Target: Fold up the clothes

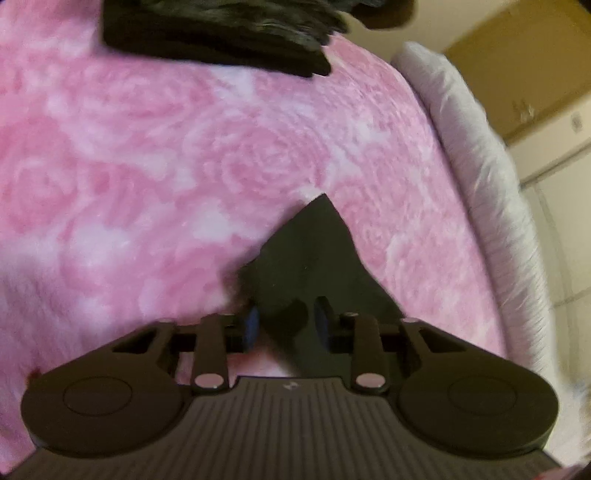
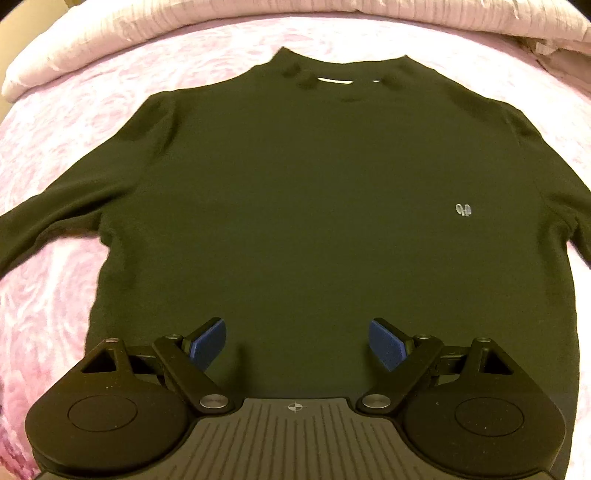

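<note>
Here's the dark sweater (image 2: 314,206), spread flat and face up on the pink rose-patterned blanket (image 2: 48,295) covering the bed, collar (image 2: 340,74) pointing away, both sleeves angling out and down at the sides. There's a small pale logo (image 2: 463,210) stitched on the chest, toward the right of the right wrist view. Behind the collar, a rolled pale duvet (image 2: 147,26) runs along the far edge of the bed.

The right gripper (image 2: 297,341) sits low over the sweater's hem area, fingers wide apart, blue pads (image 2: 208,341) showing on both sides, nothing between them. Whether the tips touch the fabric, I cannot tell.

Over to the left wrist view, and it's blurry. The left gripper (image 1: 286,321) has its fingers drawn close with a pointed corner of dark fabric (image 1: 314,251) running between them; it looks pinched, with the corner sticking out ahead over the blanket (image 1: 147,166).

Further off, at the top of that view, a folded dark pile of clothes (image 1: 221,33) rests on the blanket, well apart from the gripper. The duvet (image 1: 476,155) curves down the right side, and beyond it stand pale cabinet doors (image 1: 517,74).
</note>
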Motion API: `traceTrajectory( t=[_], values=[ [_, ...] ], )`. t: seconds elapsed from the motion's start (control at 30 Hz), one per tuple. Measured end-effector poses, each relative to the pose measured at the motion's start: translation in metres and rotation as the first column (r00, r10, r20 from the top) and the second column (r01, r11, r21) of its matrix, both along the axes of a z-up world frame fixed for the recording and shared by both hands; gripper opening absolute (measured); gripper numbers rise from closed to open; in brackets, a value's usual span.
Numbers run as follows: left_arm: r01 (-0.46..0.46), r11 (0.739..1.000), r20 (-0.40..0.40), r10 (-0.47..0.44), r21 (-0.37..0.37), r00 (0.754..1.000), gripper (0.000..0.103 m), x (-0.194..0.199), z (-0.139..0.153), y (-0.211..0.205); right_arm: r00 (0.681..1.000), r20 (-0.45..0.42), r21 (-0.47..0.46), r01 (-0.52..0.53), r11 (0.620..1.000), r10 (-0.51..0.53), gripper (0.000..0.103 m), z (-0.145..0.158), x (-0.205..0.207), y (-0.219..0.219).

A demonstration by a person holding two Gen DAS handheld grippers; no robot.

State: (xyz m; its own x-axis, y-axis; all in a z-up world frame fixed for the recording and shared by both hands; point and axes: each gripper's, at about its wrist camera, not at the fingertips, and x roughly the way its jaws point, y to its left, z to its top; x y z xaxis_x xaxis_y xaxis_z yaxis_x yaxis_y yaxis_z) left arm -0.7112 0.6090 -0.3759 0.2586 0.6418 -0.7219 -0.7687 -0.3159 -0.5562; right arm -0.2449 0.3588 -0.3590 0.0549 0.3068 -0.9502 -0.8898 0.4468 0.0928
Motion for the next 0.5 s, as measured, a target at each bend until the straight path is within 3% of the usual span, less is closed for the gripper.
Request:
traceTrajectory(
  t=[0.17, 0.33, 0.4, 0.5],
  values=[
    [0.200, 0.972, -0.150, -0.181, 0.120, 0.972, 0.000, 0.069, 0.045, -0.017, 1.000, -0.018, 0.017, 0.010, 1.000, -0.010, 0.087, 0.003, 0.019, -0.005],
    [0.406, 0.890, -0.313, -0.334, 0.205, 0.889, 0.000, 0.139, 0.091, -0.034, 0.999, -0.013, 0.058, 0.040, 0.998, -0.039, 0.087, 0.018, 0.051, -0.021],
    [0.544, 0.795, -0.332, -0.453, 0.270, 0.827, 0.000, 0.204, 0.109, -0.063, 0.998, -0.015, 0.072, 0.063, 0.995, -0.062, 0.087, 0.025, 0.070, -0.033],
    [0.711, 0.621, -0.321, -0.635, 0.330, 0.703, 0.001, 0.306, 0.119, -0.112, 0.994, -0.026, 0.095, 0.105, 0.990, -0.103, 0.087, 0.035, 0.105, -0.054]
  ],
)
